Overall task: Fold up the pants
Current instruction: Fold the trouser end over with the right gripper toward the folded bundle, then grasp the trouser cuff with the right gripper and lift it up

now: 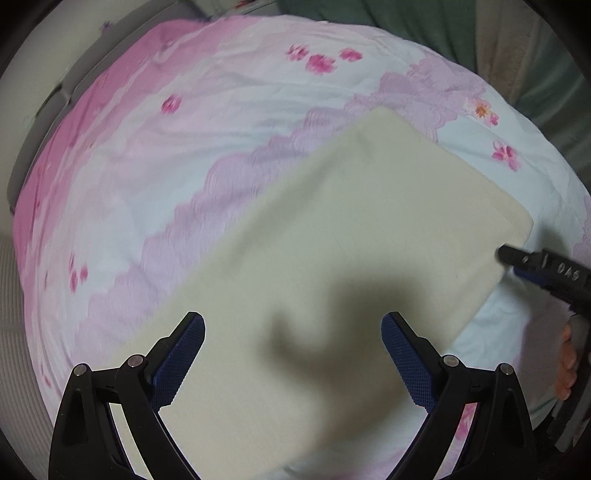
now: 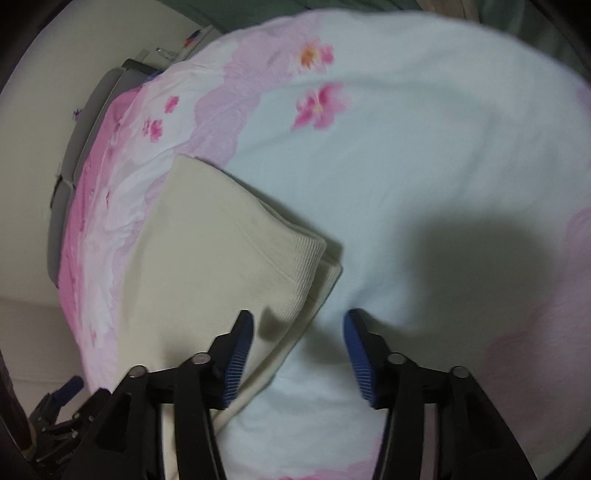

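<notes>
The cream pants (image 1: 351, 236) lie folded flat in layers on the flowered bedsheet (image 1: 221, 110). My left gripper (image 1: 293, 325) hovers open and empty above the near part of the pants. In the right wrist view the pants (image 2: 221, 258) show a ribbed hem at their right corner. My right gripper (image 2: 298, 325) is open and empty over that corner's edge. Its fingers also show in the left wrist view (image 1: 517, 258), at the pants' right edge.
The bed has a pink, lilac and pale blue flowered sheet (image 2: 406, 166). A grey bed frame edge (image 2: 85, 122) and a white wall lie at the left. Green fabric (image 1: 424, 22) hangs beyond the far side of the bed.
</notes>
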`<state>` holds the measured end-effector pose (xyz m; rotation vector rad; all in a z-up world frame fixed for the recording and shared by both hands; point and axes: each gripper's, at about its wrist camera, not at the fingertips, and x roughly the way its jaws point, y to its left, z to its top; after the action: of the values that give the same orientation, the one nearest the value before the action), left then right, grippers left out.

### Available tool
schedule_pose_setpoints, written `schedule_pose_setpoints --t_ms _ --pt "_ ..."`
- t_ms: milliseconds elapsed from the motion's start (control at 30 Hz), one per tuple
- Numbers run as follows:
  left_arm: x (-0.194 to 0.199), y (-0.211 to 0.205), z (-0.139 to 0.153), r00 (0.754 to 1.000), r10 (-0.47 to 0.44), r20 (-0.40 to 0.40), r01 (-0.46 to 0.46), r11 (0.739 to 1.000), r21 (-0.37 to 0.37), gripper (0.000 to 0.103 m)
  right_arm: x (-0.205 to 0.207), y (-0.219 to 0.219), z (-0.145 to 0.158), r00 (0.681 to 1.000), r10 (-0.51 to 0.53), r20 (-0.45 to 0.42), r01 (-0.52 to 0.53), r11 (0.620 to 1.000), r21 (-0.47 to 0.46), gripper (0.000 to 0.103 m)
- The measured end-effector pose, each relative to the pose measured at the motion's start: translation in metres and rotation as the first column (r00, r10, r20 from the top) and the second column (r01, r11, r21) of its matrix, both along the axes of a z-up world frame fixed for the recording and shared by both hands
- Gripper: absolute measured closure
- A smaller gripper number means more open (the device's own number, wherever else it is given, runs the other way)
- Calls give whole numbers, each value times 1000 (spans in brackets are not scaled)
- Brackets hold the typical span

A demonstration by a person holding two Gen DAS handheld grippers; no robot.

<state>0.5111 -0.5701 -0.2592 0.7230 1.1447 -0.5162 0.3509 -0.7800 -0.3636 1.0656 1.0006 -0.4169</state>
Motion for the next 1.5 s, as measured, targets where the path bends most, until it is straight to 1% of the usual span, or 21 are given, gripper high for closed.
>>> schedule_pose_setpoints --t_ms 100,167,233,300,400,433,500,567,633,767,867,967,1033,1100,1133,1167,1233,1300,1400,1467,1500 --pt "17 -14 -2 997 -80 -23 79 996 -30 5 7 0 -14 1000 -17 -9 17 1000 16 42" --pt "27 -27 -6 988 -148 -53 145 988 -57 5 8 -3 -21 999 -41 3 41 999 34 42" --pt "39 -46 -13 968 -224 -114 215 973 -88 5 7 -7 -27 998 -65 24 63 996 61 42" --pt "53 -65 -22 944 -275 -183 255 959 -126 5 5 -11 -30 996 -74 42 71 995 77 49" --pt "74 -91 -38 914 -311 -261 278 948 -157 5 -1 -17 -36 992 -102 71 94 990 109 59" --pt "82 -100 -44 903 -316 -293 279 947 -161 5 -2 -19 -39 990 -115 79 105 987 123 60" --pt "94 -119 -58 870 -336 -362 294 941 -167 6 -6 -23 -45 984 -144 105 126 979 159 63" --pt "98 -133 -69 841 -372 -392 329 928 -174 6 -7 -24 -48 980 -157 119 135 975 175 64" --pt "101 -145 -78 820 -399 -410 360 917 -172 6 -2 -22 -47 983 -142 114 124 981 152 63" --pt "107 -163 -99 801 -420 -426 393 906 -155 13 1 -21 -48 984 -134 117 118 984 135 63" --pt "116 -173 -118 797 -392 -459 370 918 -141 15 -1 -20 -47 982 -142 121 126 983 132 63" --pt "123 -181 -124 797 -374 -474 330 927 -178 15 -1 -19 -46 983 -145 115 131 984 119 63" --pt "127 -187 -122 796 -364 -485 296 931 -213 22 -1 -20 -47 983 -145 112 132 984 118 64" --pt "128 -196 -120 787 -352 -506 256 934 -251 51 -3 -21 -48 983 -149 108 135 983 121 64" --pt "126 -199 -122 787 -337 -516 240 939 -247 53 -3 -21 -48 983 -150 106 137 983 123 64" --pt "124 -202 -124 796 -321 -513 237 945 -223 55 -3 -21 -48 983 -153 105 140 982 125 64" --pt "118 -204 -122 804 -333 -492 268 942 -201 63 -4 -22 -49 981 -157 110 142 981 131 66" --pt "115 -201 -113 801 -360 -478 303 933 -196 82 -10 -22 -50 981 -156 118 140 981 137 75" --pt "106 -200 -87 791 -420 -444 362 907 -213 85 -15 -25 -48 978 -159 133 137 977 161 84" --pt "98 -200 -69 785 -460 -414 403 888 -222 86 -16 -24 -37 980 -146 134 126 981 146 86" --pt "93 -200 -59 776 -491 -396 436 871 -225 86 -17 -22 -26 981 -134 142 117 985 125 87"
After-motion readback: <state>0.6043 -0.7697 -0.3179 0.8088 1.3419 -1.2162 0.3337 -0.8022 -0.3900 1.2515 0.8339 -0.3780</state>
